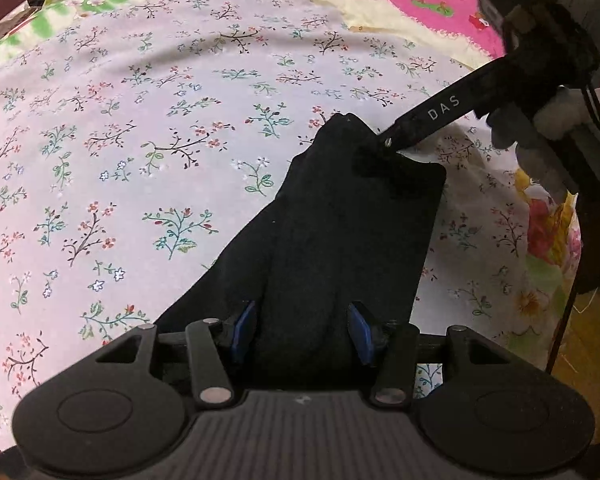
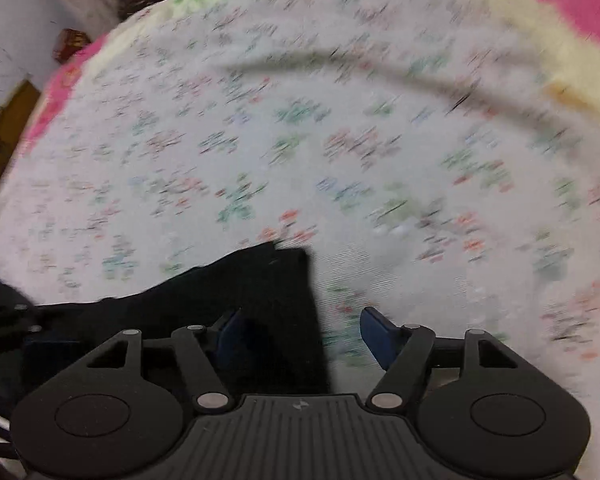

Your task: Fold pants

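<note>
Left wrist view: left gripper (image 1: pixel 302 334) clamped on black pants (image 1: pixel 340 232), bunched between blue pads. Farther out, right gripper (image 1: pixel 384 148) seen at far edge, jaws parted, cloth not pinched. Pants narrowed into strip on floral sheet (image 1: pixel 140 120); final fold judged pending.

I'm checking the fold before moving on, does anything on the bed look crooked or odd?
Yes. The black pants are not flat: the far end bunches into a raised peak beside the right gripper, and the left edge runs slanted. The left gripper grips a thick fold between its jaws. The sheet looks fine.
</note>
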The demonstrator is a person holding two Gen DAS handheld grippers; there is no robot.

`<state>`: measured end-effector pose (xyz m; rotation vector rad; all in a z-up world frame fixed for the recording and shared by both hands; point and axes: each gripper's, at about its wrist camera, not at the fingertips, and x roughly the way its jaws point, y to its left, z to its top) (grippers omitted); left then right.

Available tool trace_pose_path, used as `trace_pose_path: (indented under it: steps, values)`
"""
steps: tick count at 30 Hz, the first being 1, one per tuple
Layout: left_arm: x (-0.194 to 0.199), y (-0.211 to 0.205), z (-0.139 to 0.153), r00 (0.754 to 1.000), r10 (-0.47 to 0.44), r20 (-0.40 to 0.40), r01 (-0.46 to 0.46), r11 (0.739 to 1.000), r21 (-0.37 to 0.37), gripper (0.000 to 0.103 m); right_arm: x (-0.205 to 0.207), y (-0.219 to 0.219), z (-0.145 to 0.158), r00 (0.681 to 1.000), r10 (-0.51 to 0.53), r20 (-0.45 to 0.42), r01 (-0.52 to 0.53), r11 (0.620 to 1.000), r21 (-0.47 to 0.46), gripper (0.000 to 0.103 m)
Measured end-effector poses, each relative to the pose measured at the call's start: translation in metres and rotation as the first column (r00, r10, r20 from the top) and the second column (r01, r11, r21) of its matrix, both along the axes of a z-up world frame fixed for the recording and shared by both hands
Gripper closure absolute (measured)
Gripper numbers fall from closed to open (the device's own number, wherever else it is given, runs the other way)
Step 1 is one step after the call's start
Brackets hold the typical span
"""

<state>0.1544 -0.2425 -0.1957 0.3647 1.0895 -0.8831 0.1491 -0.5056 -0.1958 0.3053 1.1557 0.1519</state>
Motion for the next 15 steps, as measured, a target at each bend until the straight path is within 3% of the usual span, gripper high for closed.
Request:
trace_pose_path:
  steps: [4, 6, 8, 11, 13, 15]
  values:
    - [0.001, 0.001, -0.003, 1.000, 0.006, -0.010, -0.006, 1.000, 0.012, 0.044, 0.002, 0.001, -0.007, 0.998, 0.054, -0.011, -0.053, 0.997, 0.053, 0.049]
    - [0.001, 0.000, -0.004, 1.000, 0.004, -0.007, -0.004, 1.000, 0.017, 0.044, 0.002, -0.002, -0.004, 0.998, 0.058, -0.024, -0.055, 0.994, 0.099, 0.080]
    - [0.001, 0.000, -0.005, 1.000, 0.005, -0.015, -0.005, 1.000, 0.015, 0.044, 0.002, -0.004, 0.000, 0.997, 0.064, -0.046, -0.056, 0.987, 0.149, 0.101]
    - [0.002, -0.003, -0.008, 1.000, -0.002, -0.016, 0.003, 1.000, 0.025, 0.044, 0.005, -0.001, -0.013, 0.995, 0.069, -0.078, -0.055, 0.985, 0.164, 0.102]
    - [0.004, -0.007, -0.010, 1.000, -0.006, -0.013, 0.006, 1.000, 0.026, 0.044, 0.014, -0.002, -0.031, 0.992, 0.031, -0.125, -0.003, 0.976, 0.217, 0.097]
    - [0.005, -0.011, -0.010, 1.000, -0.012, -0.011, 0.012, 0.999, 0.030, 0.044, 0.020, 0.004, -0.034, 0.992, 0.013, -0.128, 0.020, 0.967, 0.252, 0.102]
